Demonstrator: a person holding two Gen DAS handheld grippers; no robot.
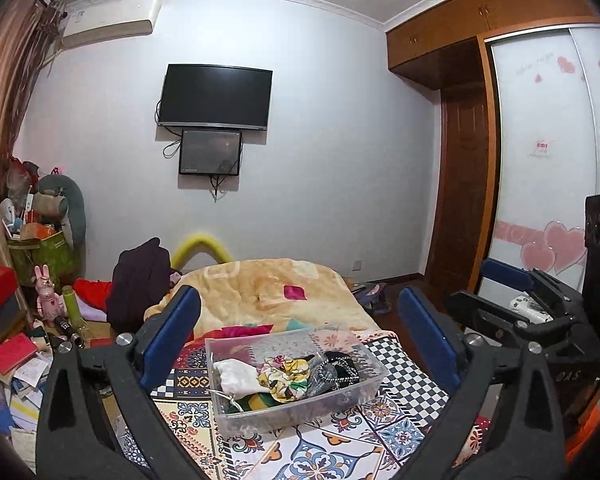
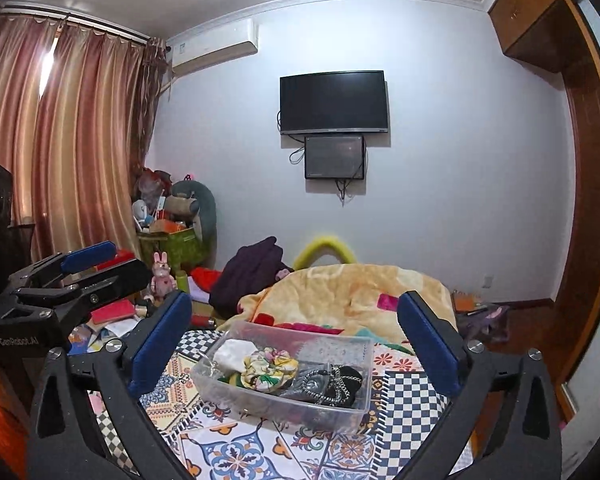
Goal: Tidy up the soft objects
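Both grippers hover level before the clear bin (image 1: 296,384), jaws wide, empty.
Left gripper (image 1: 300,340) and right gripper (image 2: 296,340) flank it; patterned bedspread (image 1: 400,428) lies bare around its rim.

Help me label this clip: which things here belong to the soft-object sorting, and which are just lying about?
Belongs to the job:
- clear plastic bin
- yellow floral fabric scrunchie
- white cloth piece
- black chain-trimmed fabric item
- left gripper, open
- right gripper, open

Lying about:
- yellow fleece blanket
- wall-mounted black television
- pink rabbit figurine
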